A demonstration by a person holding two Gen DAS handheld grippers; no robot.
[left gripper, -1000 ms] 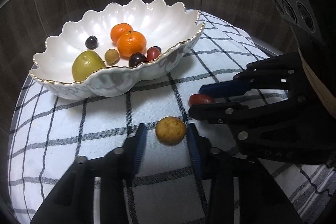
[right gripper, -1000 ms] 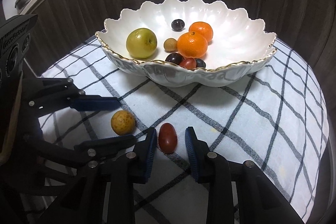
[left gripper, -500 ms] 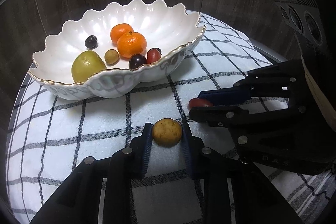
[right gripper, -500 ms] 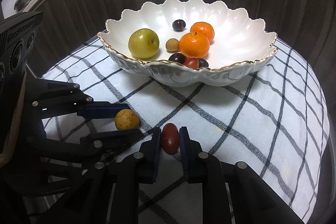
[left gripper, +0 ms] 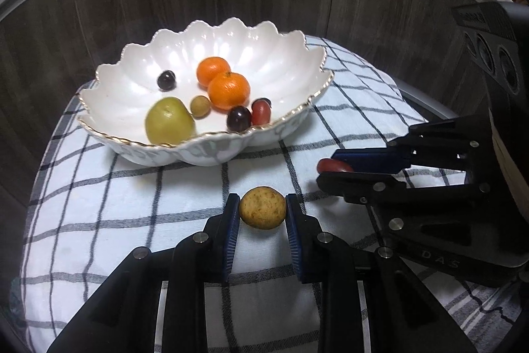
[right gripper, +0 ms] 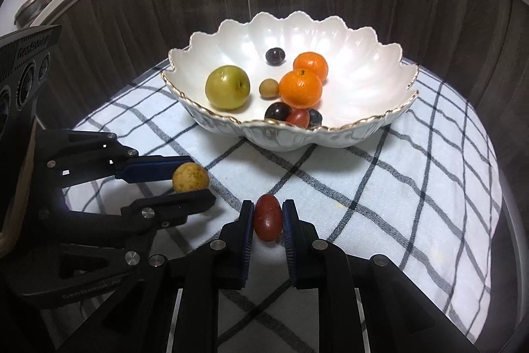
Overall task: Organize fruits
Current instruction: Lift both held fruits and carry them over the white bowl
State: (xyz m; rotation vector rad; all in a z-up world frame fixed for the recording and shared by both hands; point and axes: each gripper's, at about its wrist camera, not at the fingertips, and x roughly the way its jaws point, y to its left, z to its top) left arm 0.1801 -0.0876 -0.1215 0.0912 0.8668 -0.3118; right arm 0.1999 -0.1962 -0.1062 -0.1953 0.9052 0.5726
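Seen from the left wrist, the left gripper (left gripper: 263, 214) pinches a small round speckled yellow-brown fruit (left gripper: 263, 206) between its blue-padded fingers, over the white cloth with dark grid lines (left gripper: 99, 204); whether the fruit touches the cloth cannot be told. Beyond it stands the scalloped white gold-rimmed bowl (left gripper: 291, 55), holding a green apple (left gripper: 170, 120), two oranges (left gripper: 228, 90), dark grapes and a small tan fruit. To the right, the right gripper (left gripper: 330, 169) is closed around an oblong dark-red fruit (left gripper: 334, 166). From the right wrist, the right gripper (right gripper: 267, 222) grips the oblong dark-red fruit (right gripper: 267, 222) upright between its pads, close above the cloth (right gripper: 413, 187). At left, the left gripper (right gripper: 195, 184) clamps the speckled fruit (right gripper: 190, 177). Behind both stands the bowl (right gripper: 370, 62) with the apple (right gripper: 227, 87) and oranges (right gripper: 301, 88) inside, well apart from both held fruits.
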